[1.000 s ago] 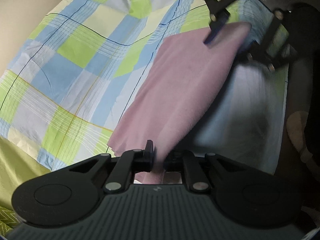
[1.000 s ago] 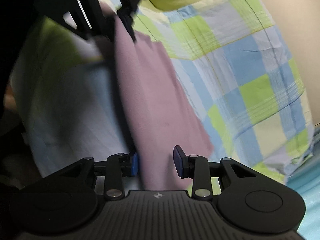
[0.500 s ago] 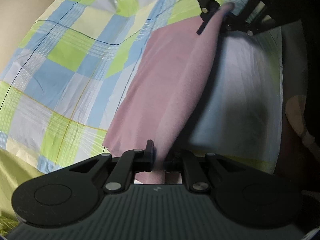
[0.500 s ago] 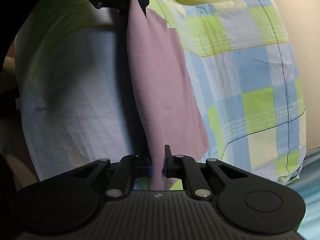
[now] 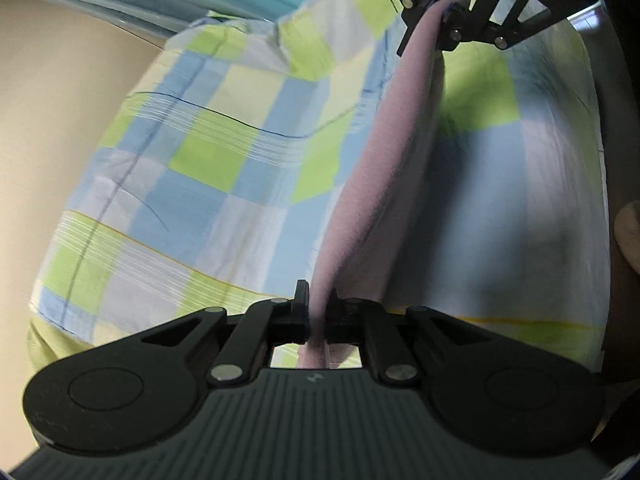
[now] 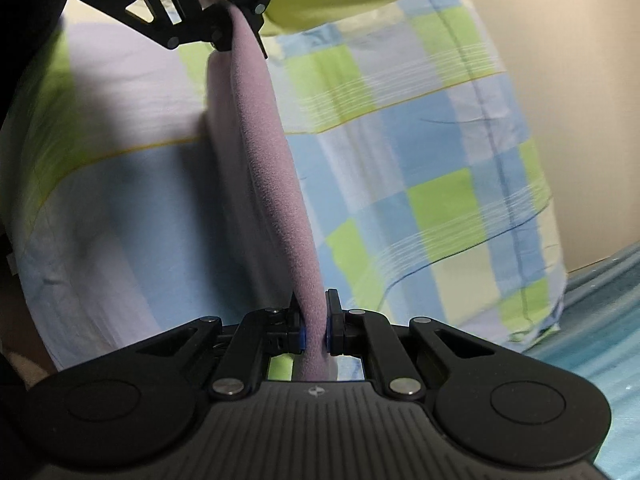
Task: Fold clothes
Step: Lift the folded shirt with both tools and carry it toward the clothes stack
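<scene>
A pink cloth (image 5: pixel 372 184) hangs stretched in the air between my two grippers, above a checked bedsheet (image 5: pixel 208 168). My left gripper (image 5: pixel 318 312) is shut on its near end in the left wrist view. At the top of that view my right gripper (image 5: pixel 440 12) pinches the far end. In the right wrist view the pink cloth (image 6: pixel 276 184) runs edge-on from my right gripper (image 6: pixel 315 320), shut on it, up to my left gripper (image 6: pixel 230 20), which clamps the other end. The cloth's lower part hangs down out of sight.
The bedsheet (image 6: pixel 420 168) in blue, green and white checks covers the bed below. A beige wall (image 5: pixel 52 152) borders its far side. A teal mat edge (image 6: pixel 600 320) lies beyond the sheet's end. A dark shadow falls on the sheet under the cloth.
The right gripper closed on the cloth's edge. Both grippers then lifted the cloth off the sheet, so it now hangs taut and edge-on between them.
</scene>
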`<control>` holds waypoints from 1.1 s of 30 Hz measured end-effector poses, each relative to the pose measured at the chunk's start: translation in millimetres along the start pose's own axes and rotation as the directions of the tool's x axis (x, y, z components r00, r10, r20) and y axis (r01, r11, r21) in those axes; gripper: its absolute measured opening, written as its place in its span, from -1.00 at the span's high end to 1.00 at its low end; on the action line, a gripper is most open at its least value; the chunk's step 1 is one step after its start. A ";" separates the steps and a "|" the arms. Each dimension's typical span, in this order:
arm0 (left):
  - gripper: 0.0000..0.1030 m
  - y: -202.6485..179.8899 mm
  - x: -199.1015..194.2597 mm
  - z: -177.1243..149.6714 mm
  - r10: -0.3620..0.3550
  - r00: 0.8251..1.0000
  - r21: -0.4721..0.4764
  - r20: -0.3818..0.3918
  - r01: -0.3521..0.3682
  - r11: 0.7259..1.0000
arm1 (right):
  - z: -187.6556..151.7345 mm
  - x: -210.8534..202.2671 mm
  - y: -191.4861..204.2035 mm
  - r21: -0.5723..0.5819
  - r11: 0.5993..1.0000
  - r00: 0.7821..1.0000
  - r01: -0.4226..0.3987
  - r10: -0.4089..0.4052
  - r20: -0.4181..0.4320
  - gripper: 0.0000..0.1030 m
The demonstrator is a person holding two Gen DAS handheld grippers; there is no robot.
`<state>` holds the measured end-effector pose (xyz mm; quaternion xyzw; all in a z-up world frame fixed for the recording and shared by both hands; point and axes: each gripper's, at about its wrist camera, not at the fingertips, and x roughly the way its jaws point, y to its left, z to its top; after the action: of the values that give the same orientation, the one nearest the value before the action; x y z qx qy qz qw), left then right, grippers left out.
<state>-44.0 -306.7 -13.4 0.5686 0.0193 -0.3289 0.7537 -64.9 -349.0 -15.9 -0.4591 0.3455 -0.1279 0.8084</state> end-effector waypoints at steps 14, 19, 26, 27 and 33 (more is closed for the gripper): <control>0.89 -0.5 -43.9 28.8 0.008 0.997 0.003 0.074 -0.008 1.000 | -12.3 -67.8 -15.3 0.041 0.995 0.996 0.090 -0.089 -0.030 0.87; 0.89 -5.7 -54.5 44.2 0.004 0.993 0.029 0.118 -0.007 1.000 | -26.4 -91.1 -18.3 0.072 0.989 0.990 0.129 -0.124 -0.070 0.87; 0.89 -9.4 -65.6 72.8 -0.006 0.979 0.048 0.202 -0.003 0.999 | -46.4 -123.5 -22.5 0.112 0.976 0.976 0.187 -0.172 -0.130 0.87; 0.89 -9.7 -66.6 77.5 -0.011 0.976 0.046 0.218 0.001 0.999 | -49.3 -128.1 -23.1 0.118 0.974 0.974 0.195 -0.178 -0.139 0.87; 0.89 -11.8 -69.7 110.4 -0.051 0.947 0.054 0.318 0.035 0.998 | -72.4 -157.2 -28.1 0.144 0.957 0.949 0.253 -0.217 -0.227 0.87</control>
<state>-142.8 -371.3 43.7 0.5252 -0.0981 -0.4332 0.7258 -225.3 -329.3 52.2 -0.4098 0.3587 -0.3002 0.7831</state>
